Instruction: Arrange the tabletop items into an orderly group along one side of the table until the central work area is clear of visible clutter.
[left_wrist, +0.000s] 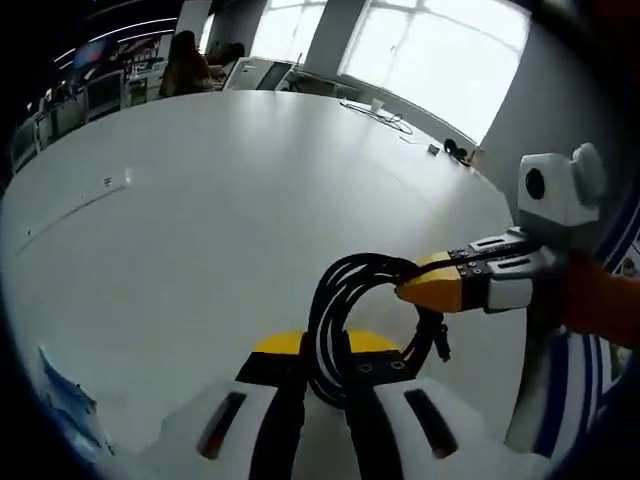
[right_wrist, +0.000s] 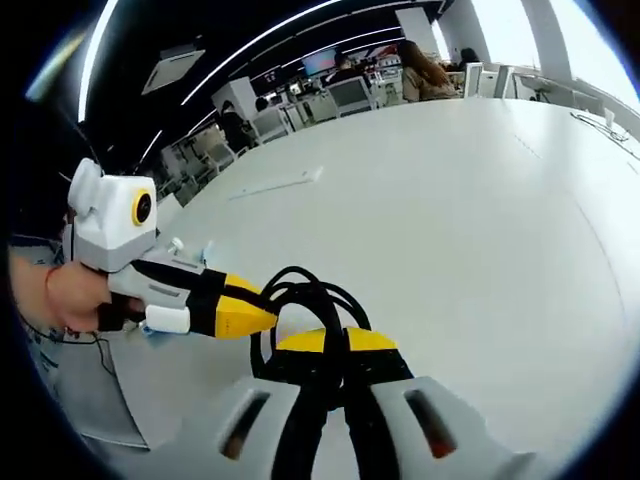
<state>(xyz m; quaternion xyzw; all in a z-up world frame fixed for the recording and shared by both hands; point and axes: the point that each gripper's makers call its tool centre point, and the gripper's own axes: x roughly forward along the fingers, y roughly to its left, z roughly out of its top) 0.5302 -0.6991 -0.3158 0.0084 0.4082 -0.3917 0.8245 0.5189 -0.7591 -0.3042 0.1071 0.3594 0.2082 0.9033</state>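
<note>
Daylight from the far windows (left_wrist: 430, 50) washes the white table (left_wrist: 250, 200) bright, while fisheye edges bend and blur.

Big white tabletop (left_wrist: 230, 200), mostly bare; thin white strip (right_wrist: 277, 183) lies flat on it, loose cables (left_wrist: 385, 118) near far edge.

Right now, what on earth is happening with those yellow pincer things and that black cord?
A person is holding a two-jaw tool in each hand over a large white table. Both tools grip the same coiled black cable. The left gripper is clamped on the coil's lower part, while the right gripper pinches its side. A hand shows behind the left tool. The cable seems lifted between them.
</note>
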